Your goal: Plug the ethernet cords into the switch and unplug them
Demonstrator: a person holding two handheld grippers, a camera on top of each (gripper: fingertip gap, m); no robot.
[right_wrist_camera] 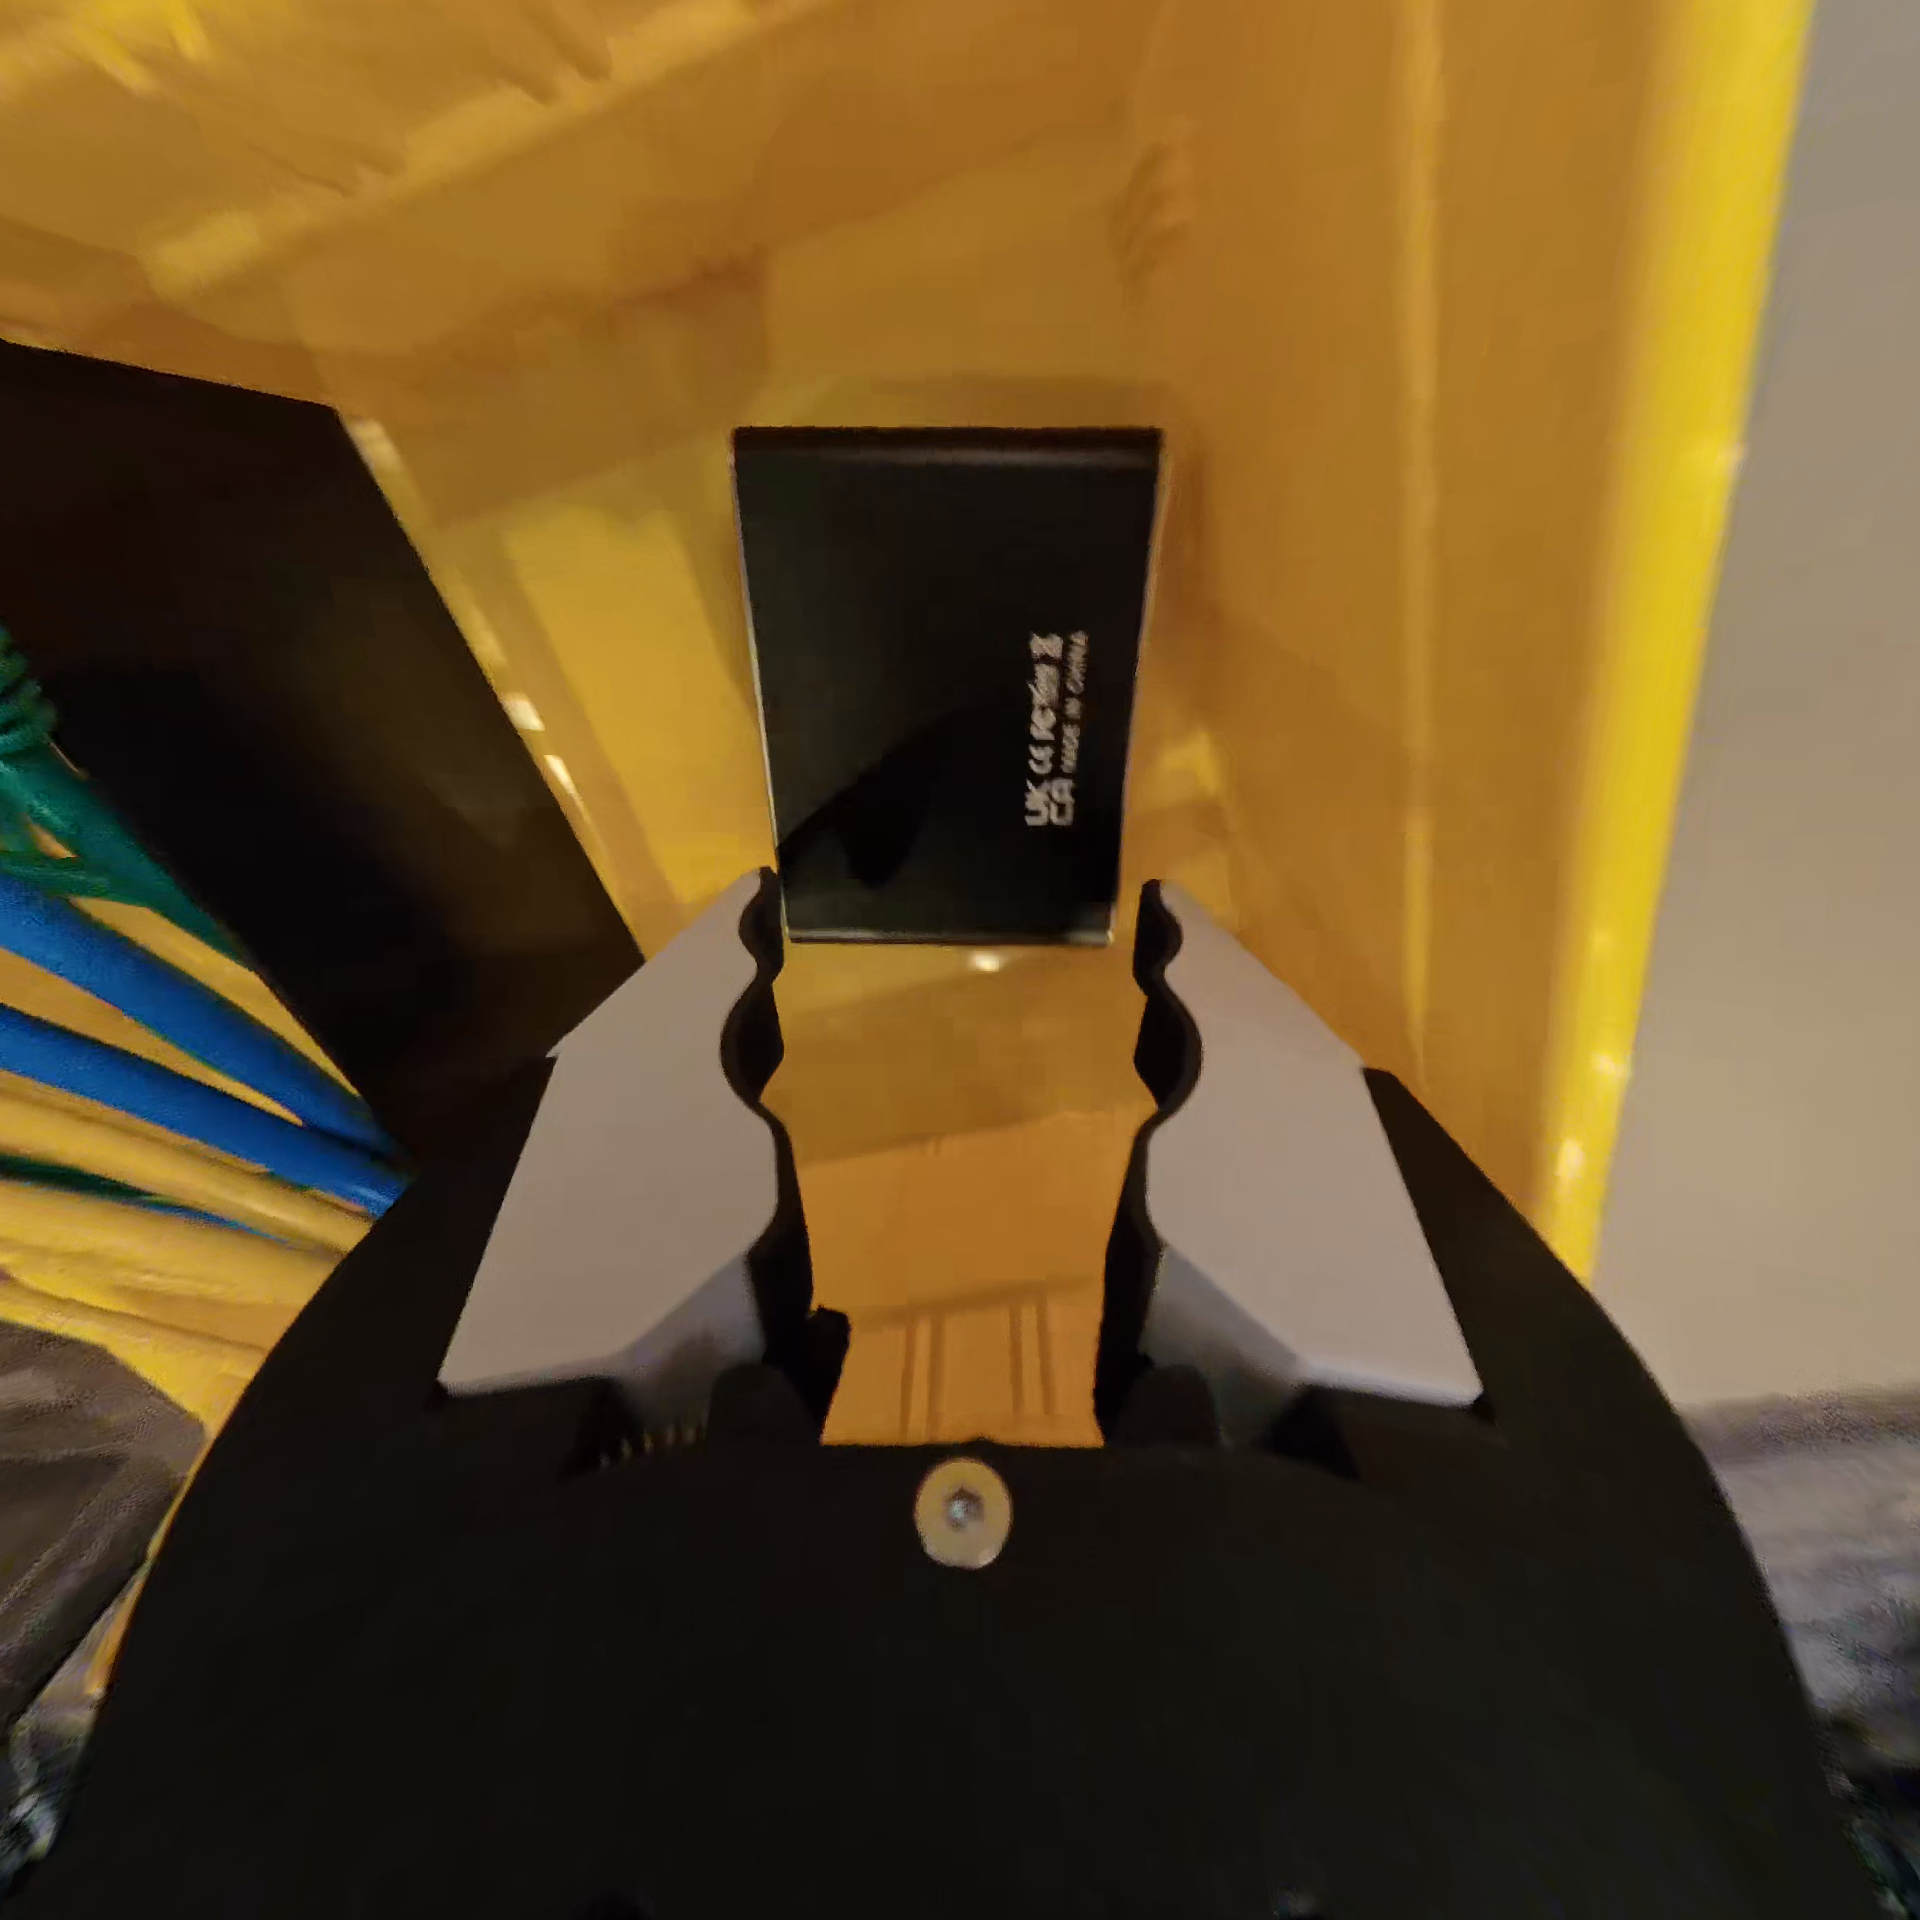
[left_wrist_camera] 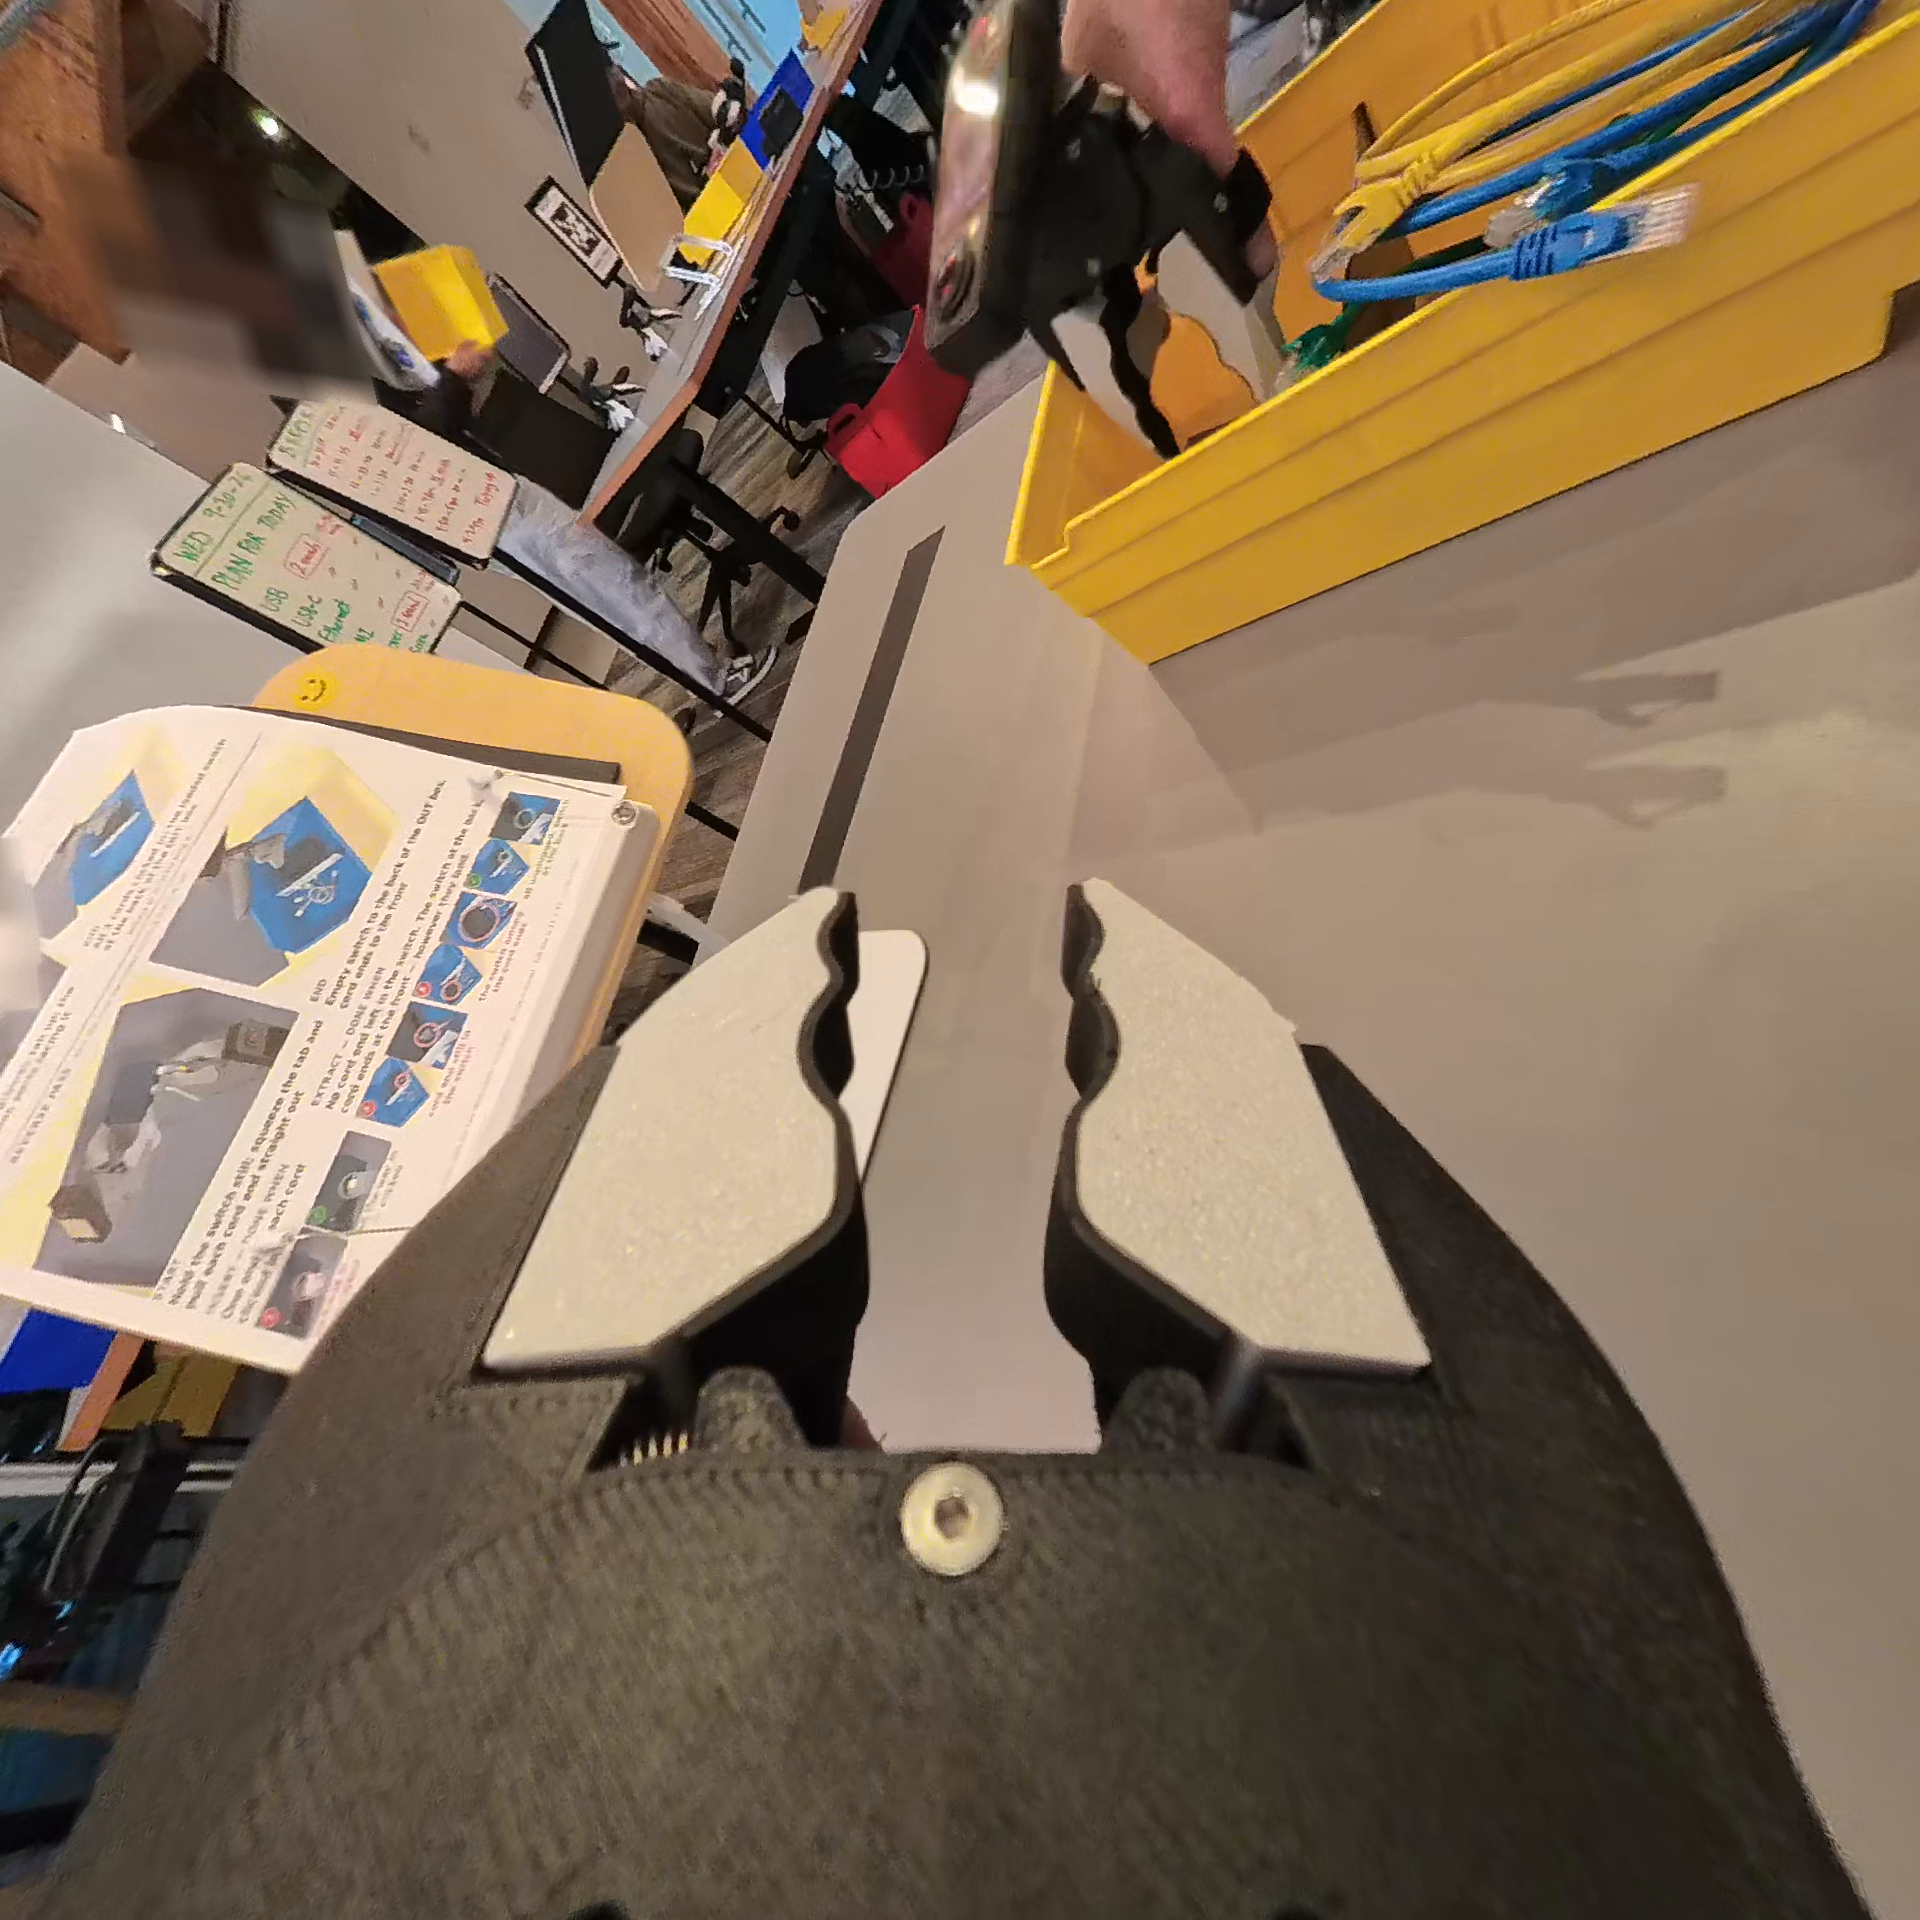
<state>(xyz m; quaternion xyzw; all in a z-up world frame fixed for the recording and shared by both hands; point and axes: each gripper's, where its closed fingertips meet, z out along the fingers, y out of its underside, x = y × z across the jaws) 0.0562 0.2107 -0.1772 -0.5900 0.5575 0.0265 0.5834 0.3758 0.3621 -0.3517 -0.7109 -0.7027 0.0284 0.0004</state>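
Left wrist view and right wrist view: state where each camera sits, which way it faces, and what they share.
Left wrist view: on the left claw, open over the grey table, facing the yellow bin with blue cords; the right claw and a hand show.
Right wrist view: on the right claw, open inside the yellow bin, facing a small black device; only its own fingers show.
Shared: the bin, blue cords, right claw.
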